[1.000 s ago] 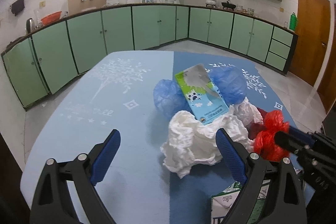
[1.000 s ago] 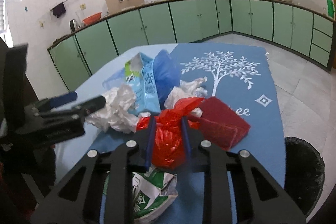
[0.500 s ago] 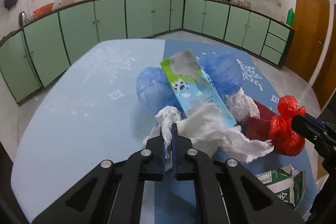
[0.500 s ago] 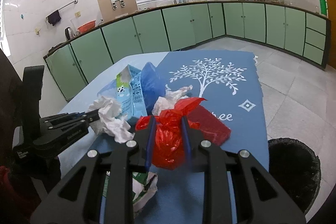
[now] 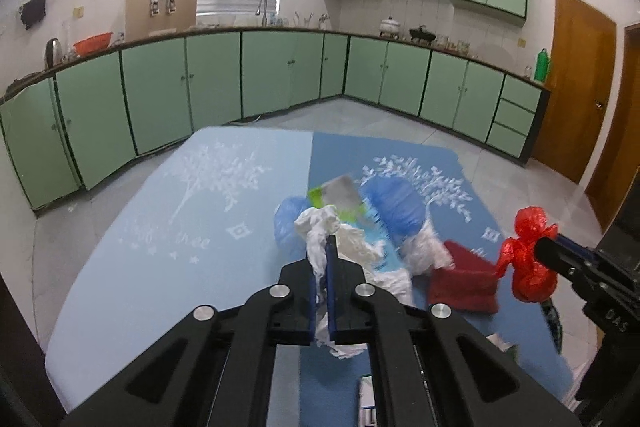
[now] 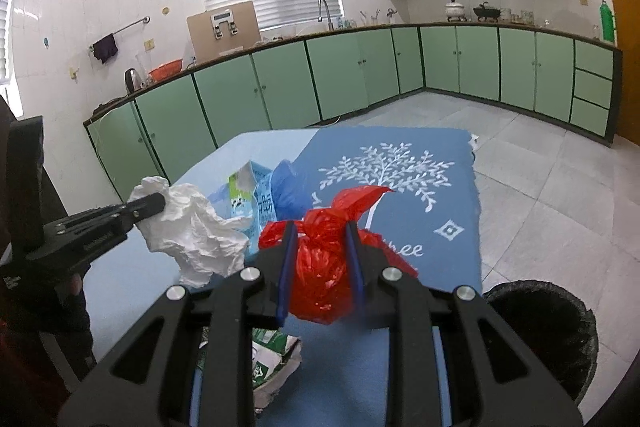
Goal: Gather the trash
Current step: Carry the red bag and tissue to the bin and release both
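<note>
We are pinching the white tissue (image 5: 320, 259) between the fingers of our left gripper (image 5: 320, 247), which are pressing nearly together on it, so the wad is hanging clear above the surface (image 5: 160, 267). Our right gripper (image 6: 320, 231) is gripping the red bag (image 6: 320, 279) with its fingers set narrow around it, holding it above the surface too. Below, on the blue cloth (image 6: 400, 187), a milk carton (image 6: 256, 199), blue bags (image 5: 394, 207) and a red pouch (image 5: 464, 279) are lying in a heap. A crushed green carton (image 6: 272, 359) is sitting near our edge. A black bin (image 6: 544, 331) is standing on the floor beside the surface.
</note>
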`<act>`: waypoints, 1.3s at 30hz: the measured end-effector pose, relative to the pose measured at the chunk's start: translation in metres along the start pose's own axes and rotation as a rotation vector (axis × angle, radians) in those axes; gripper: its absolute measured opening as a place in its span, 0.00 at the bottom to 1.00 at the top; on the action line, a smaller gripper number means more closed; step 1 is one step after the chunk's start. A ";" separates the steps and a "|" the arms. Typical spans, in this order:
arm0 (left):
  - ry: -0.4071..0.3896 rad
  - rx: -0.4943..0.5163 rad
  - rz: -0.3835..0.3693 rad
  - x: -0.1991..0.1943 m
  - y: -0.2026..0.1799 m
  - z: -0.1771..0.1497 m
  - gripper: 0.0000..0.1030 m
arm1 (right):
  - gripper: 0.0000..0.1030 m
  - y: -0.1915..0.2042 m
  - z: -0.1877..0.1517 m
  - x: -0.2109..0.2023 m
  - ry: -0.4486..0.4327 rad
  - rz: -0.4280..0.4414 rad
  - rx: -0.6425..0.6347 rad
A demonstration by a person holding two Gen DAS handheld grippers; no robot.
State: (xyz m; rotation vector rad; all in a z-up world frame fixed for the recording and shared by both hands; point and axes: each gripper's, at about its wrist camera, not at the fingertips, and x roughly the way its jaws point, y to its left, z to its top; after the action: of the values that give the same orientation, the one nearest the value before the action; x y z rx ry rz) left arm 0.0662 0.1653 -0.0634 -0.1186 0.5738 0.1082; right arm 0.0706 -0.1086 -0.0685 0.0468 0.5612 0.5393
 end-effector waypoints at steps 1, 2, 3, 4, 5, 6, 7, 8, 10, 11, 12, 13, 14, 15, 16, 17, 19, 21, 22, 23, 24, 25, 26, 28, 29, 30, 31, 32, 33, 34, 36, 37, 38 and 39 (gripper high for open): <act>-0.009 0.002 -0.006 -0.003 -0.002 0.003 0.04 | 0.22 -0.001 0.001 -0.003 -0.006 -0.003 0.000; -0.018 0.006 -0.017 -0.007 -0.005 0.006 0.04 | 0.22 -0.002 0.003 -0.006 -0.013 -0.008 0.000; -0.025 0.009 -0.027 -0.010 -0.008 0.009 0.04 | 0.22 -0.003 0.005 -0.009 -0.018 -0.014 0.000; -0.033 0.011 -0.038 -0.012 -0.011 0.011 0.04 | 0.22 -0.004 0.006 -0.012 -0.023 -0.020 0.001; -0.037 0.012 -0.046 -0.014 -0.013 0.013 0.04 | 0.22 -0.006 0.008 -0.015 -0.029 -0.025 0.003; -0.043 0.013 -0.058 -0.016 -0.017 0.015 0.04 | 0.22 -0.008 0.009 -0.018 -0.035 -0.029 0.007; -0.049 0.017 -0.071 -0.019 -0.021 0.018 0.04 | 0.22 -0.011 0.010 -0.021 -0.040 -0.032 0.013; -0.054 0.022 -0.081 -0.021 -0.024 0.019 0.04 | 0.22 -0.012 0.010 -0.024 -0.043 -0.034 0.017; -0.069 0.034 -0.105 -0.025 -0.034 0.024 0.04 | 0.22 -0.016 0.012 -0.029 -0.049 -0.044 0.025; -0.074 0.038 -0.116 -0.027 -0.038 0.024 0.04 | 0.22 -0.018 0.013 -0.033 -0.054 -0.053 0.025; -0.079 0.044 -0.130 -0.029 -0.042 0.026 0.04 | 0.22 -0.020 0.014 -0.036 -0.060 -0.061 0.024; -0.083 0.050 -0.144 -0.030 -0.048 0.028 0.04 | 0.22 -0.022 0.015 -0.039 -0.066 -0.069 0.024; -0.085 0.055 -0.153 -0.030 -0.050 0.029 0.04 | 0.22 -0.025 0.017 -0.044 -0.075 -0.077 0.026; -0.087 0.061 -0.167 -0.030 -0.055 0.030 0.04 | 0.22 -0.027 0.018 -0.046 -0.079 -0.084 0.026; -0.089 0.067 -0.180 -0.030 -0.060 0.031 0.04 | 0.22 -0.030 0.019 -0.050 -0.086 -0.094 0.027; -0.089 0.073 -0.192 -0.029 -0.065 0.032 0.04 | 0.22 -0.032 0.019 -0.054 -0.090 -0.102 0.029; -0.088 0.083 -0.212 -0.029 -0.075 0.033 0.04 | 0.22 -0.039 0.019 -0.061 -0.099 -0.120 0.034; -0.086 0.094 -0.247 -0.028 -0.087 0.035 0.04 | 0.22 -0.046 0.019 -0.069 -0.110 -0.142 0.042; -0.088 0.102 -0.263 -0.028 -0.094 0.036 0.04 | 0.22 -0.049 0.018 -0.073 -0.114 -0.152 0.045; -0.089 0.109 -0.274 -0.028 -0.100 0.036 0.04 | 0.22 -0.054 0.018 -0.077 -0.121 -0.161 0.047; -0.090 0.117 -0.288 -0.027 -0.107 0.036 0.04 | 0.22 -0.058 0.018 -0.081 -0.125 -0.172 0.051; -0.090 0.122 -0.298 -0.027 -0.113 0.035 0.04 | 0.22 -0.063 0.017 -0.086 -0.130 -0.185 0.054; -0.089 0.131 -0.314 -0.025 -0.120 0.034 0.04 | 0.22 -0.066 0.016 -0.090 -0.133 -0.196 0.057; -0.081 0.143 -0.345 -0.021 -0.135 0.034 0.04 | 0.22 -0.073 0.015 -0.095 -0.136 -0.216 0.062; -0.079 0.147 -0.359 -0.021 -0.141 0.033 0.04 | 0.22 -0.078 0.013 -0.099 -0.139 -0.231 0.068; -0.078 0.152 -0.372 -0.020 -0.147 0.033 0.04 | 0.22 -0.082 0.012 -0.103 -0.141 -0.242 0.072; -0.078 0.159 -0.387 -0.019 -0.154 0.033 0.04 | 0.22 -0.087 0.011 -0.107 -0.144 -0.255 0.075; -0.077 0.164 -0.397 -0.019 -0.161 0.032 0.04 | 0.22 -0.090 0.010 -0.109 -0.145 -0.266 0.078; -0.073 0.169 -0.412 -0.017 -0.168 0.032 0.04 | 0.22 -0.095 0.008 -0.112 -0.147 -0.277 0.081; -0.069 0.177 -0.430 -0.015 -0.176 0.031 0.04 | 0.22 -0.100 0.006 -0.116 -0.148 -0.292 0.087; -0.064 0.191 -0.449 -0.013 -0.188 0.031 0.04 | 0.22 -0.111 0.002 -0.122 -0.151 -0.315 0.099; -0.059 0.196 -0.460 -0.011 -0.195 0.031 0.04 | 0.22 -0.117 0.000 -0.125 -0.152 -0.329 0.105; -0.051 0.201 -0.473 -0.008 -0.202 0.030 0.04 | 0.22 -0.121 -0.003 -0.127 -0.151 -0.340 0.110; -0.045 0.206 -0.482 -0.006 -0.207 0.029 0.04 | 0.22 -0.126 -0.005 -0.129 -0.151 -0.353 0.116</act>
State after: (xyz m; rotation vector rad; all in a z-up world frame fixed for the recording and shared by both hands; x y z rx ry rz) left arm 0.1048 -0.0349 -0.0193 -0.0510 0.4953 -0.4151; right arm 0.0358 -0.2822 -0.0322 0.0957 0.4402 0.1573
